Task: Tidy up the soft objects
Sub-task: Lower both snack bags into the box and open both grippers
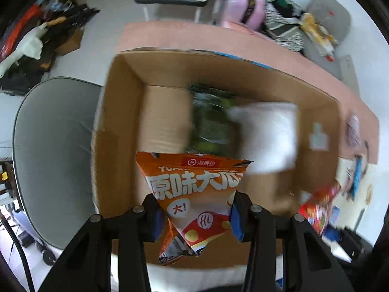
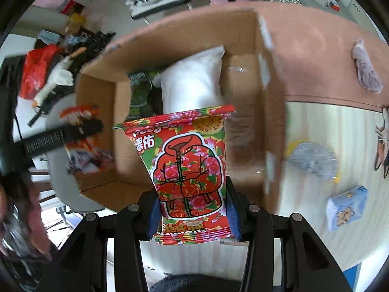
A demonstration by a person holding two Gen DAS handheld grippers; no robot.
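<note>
My left gripper [image 1: 194, 216] is shut on an orange snack bag [image 1: 194, 189] and holds it over the near edge of an open cardboard box [image 1: 116, 112]. My right gripper [image 2: 192, 211] is shut on a red flowered packet [image 2: 189, 168] and holds it above the same box [image 2: 245, 26]. Inside the box lie a white pillow pack [image 1: 267, 133] and a dark green bag [image 1: 209, 116]; both also show in the right wrist view, the pillow pack [image 2: 194, 82] beside the green bag [image 2: 141, 90]. The red packet shows blurred at the right of the left wrist view [image 1: 318, 209].
The box stands on a table with a pink cloth [image 2: 316, 48]. On the table right of the box lie a lilac cloth [image 2: 364, 70], a grey fluffy item [image 2: 313, 160] and a blue tissue pack [image 2: 345, 206]. A grey chair [image 1: 56, 146] stands left of the box.
</note>
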